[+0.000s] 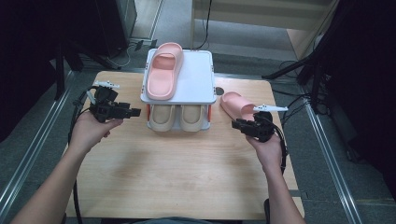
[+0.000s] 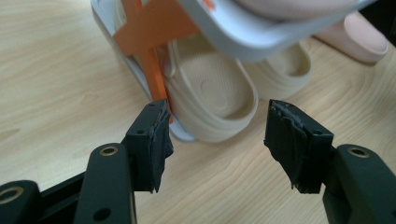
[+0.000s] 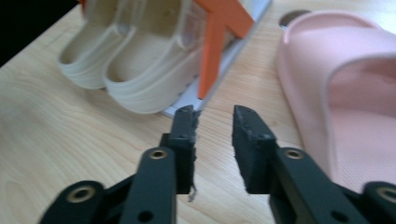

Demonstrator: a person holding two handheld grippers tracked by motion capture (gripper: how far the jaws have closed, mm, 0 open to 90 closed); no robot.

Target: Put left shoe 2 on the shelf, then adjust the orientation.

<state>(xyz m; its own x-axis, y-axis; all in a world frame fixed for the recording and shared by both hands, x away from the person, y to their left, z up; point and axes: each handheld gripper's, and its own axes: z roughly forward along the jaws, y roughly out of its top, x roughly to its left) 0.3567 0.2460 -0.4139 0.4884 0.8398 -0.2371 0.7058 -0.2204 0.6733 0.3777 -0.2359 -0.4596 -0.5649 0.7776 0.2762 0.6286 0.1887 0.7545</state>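
Observation:
A white two-shelf rack (image 1: 198,79) with orange braces (image 2: 149,42) stands at the table's far middle. One pink slipper (image 1: 163,70) lies on its top shelf. Two beige slippers (image 1: 162,116) (image 1: 191,116) sit side by side on the lower shelf. A second pink slipper (image 1: 236,103) rests on the table right of the rack. My left gripper (image 1: 133,112) hovers left of the rack, open, jaws wide and empty, facing the nearer beige slipper (image 2: 210,93). My right gripper (image 1: 236,124) is just in front of the loose pink slipper (image 3: 345,93); its jaws stand a narrow gap apart with nothing between them.
The wooden table (image 1: 177,177) has bare room in front of the rack. A round hole (image 1: 219,91) in the tabletop lies beside the rack's right corner. Dark stands and cables surround the table on the floor.

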